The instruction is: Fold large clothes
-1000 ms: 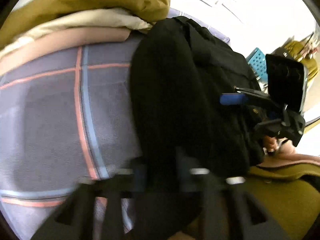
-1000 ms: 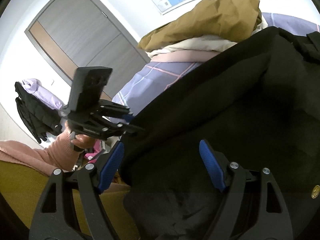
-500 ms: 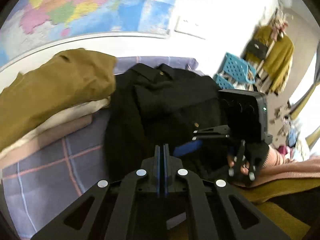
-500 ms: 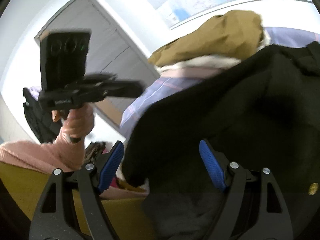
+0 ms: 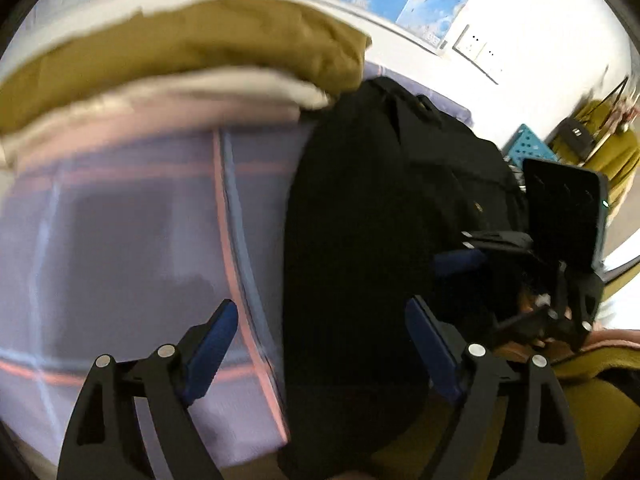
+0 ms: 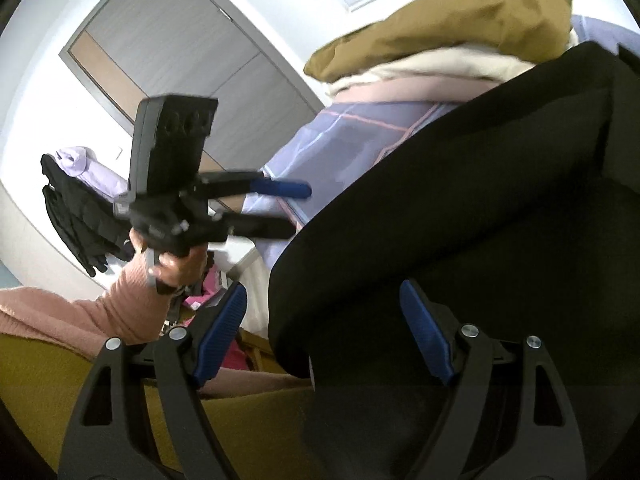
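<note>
A large black garment [image 5: 372,240] lies folded on a lilac checked bedsheet [image 5: 132,240]; it fills the right of the right wrist view [image 6: 480,208]. My left gripper [image 5: 320,344] is open and empty, its jaws spread over the garment's near left edge. It also shows in the right wrist view [image 6: 292,208], hovering beside the garment. My right gripper [image 6: 324,328] is open and empty at the garment's near edge. It shows in the left wrist view [image 5: 464,252] over the garment's right side.
A stack of folded clothes, mustard [image 5: 192,52] over cream and pink, sits at the bed's far left, also in the right wrist view [image 6: 452,20]. A teal basket [image 5: 528,144] stands by the wall. Dark clothes [image 6: 76,216] hang near a door.
My left gripper went from shut to open and dropped back down to the garment's near left edge after lifting. The right gripper stayed open by the garment.
</note>
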{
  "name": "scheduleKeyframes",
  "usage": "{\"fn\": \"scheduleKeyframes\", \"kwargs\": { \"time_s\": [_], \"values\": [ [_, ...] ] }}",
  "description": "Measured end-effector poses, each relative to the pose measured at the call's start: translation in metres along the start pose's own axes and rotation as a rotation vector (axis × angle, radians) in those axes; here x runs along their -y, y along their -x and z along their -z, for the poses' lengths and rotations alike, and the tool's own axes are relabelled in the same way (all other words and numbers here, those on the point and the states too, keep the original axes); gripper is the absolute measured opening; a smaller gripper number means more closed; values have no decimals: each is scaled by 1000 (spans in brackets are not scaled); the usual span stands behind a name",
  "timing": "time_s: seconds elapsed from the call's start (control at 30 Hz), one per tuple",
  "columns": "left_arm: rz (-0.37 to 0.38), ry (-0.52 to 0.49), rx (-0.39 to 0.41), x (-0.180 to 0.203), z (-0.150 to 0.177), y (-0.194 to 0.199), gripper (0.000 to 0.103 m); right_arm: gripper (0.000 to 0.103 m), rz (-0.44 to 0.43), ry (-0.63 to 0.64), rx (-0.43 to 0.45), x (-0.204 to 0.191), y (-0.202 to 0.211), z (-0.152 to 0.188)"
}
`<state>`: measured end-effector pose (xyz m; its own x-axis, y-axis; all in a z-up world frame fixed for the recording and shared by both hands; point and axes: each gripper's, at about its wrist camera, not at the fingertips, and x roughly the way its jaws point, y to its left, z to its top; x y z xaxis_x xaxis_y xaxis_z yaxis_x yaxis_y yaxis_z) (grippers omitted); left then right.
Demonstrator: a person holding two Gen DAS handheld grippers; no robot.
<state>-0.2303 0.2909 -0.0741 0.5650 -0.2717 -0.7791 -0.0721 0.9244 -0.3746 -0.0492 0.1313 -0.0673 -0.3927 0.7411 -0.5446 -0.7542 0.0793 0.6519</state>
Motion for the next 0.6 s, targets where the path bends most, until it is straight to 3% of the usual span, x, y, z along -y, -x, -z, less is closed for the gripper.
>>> {"fn": "scheduleKeyframes", "kwargs": {
  "time_s": [0.03, 0.1, 0.13, 0.17, 0.2, 0.23, 0.3, 0.33, 0.43, 0.5, 0.6],
  "values": [
    [21, 6, -19, -1, 5, -5, 82, 78, 0, -17, -9, 2, -7, -1],
    [67, 13, -63, -3, 13, -13, 84, 63, -7, -53, 0, 7, -14, -3],
    [70, -11, -42, 1, 16, -12, 85, 53, -18, -68, 6, 9, -13, -2],
    [90, -28, -53, 3, 17, -14, 85, 30, -23, -80, 11, 10, -13, -4],
    [83, -44, -49, 6, 17, -15, 78, 15, -40, -104, 16, 13, -15, -6],
    [97, -50, -59, 8, 17, -17, 40, 5, -53, -123, 23, 15, -15, -9],
    [116, -27, -77, 12, 12, -20, 12, 4, -56, -119, 53, 11, -7, -14],
    [116, -37, -52, 17, 9, -15, 6, 4, -75, -121, 64, 10, -1, -17],
    [71, -141, 72, 49, -13, 22, 6, 4, -159, -137, 155, 7, 28, -37],
    [91, -177, 133, 64, -31, 47, 6, 4, -196, -128, 249, 4, 63, -53],
    [179, -246, 206, 93, -71, 75, 9, 4, -185, -113, 360, 10, 108, -66]
  ]
}}
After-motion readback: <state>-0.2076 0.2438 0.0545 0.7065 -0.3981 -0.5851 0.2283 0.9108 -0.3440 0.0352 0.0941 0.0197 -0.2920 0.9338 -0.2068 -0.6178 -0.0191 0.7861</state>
